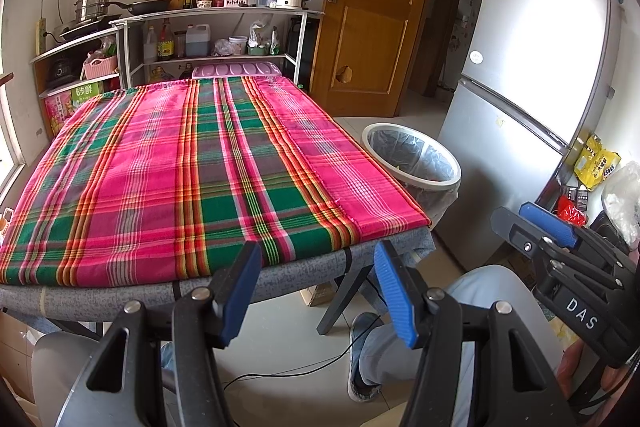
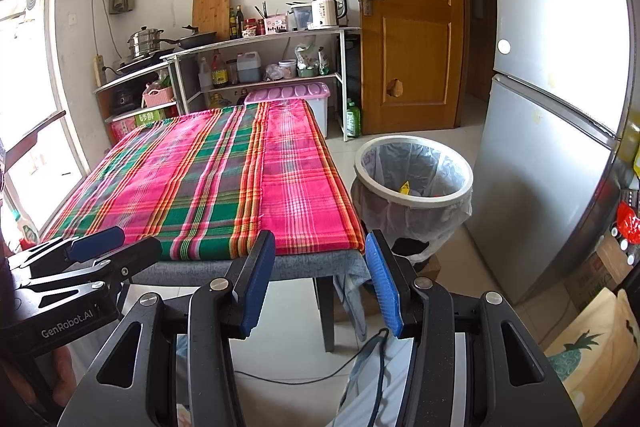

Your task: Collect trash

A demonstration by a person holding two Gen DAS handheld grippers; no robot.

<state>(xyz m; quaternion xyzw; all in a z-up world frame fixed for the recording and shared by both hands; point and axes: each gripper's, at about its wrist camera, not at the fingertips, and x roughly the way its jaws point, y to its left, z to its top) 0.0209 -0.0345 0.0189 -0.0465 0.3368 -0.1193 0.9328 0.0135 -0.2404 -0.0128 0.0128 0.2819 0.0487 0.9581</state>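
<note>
Landmark: the table, covered by a pink, green and orange plaid cloth over a grey speckled padded edge. The cloth's top lies flat and bare. Open tiled floor runs along the table's right side, between it and a tall silver fridge, up to a wooden door past the table's far right corner. Shelving with cookware and bottles stands behind the table's far edge.

Trash bin: round, pale rim, lined with a thin translucent bag; it stands on the floor just beside the table's near right corner. Small yellow scraps lie inside.

Left gripper: held at the table's near edge, blue ribbed pads parted about halfway, nothing between them. The bin lies ahead and to its right.

Right gripper: off the table's near right corner, pads likewise apart and empty, the bin just ahead and slightly right.
</note>
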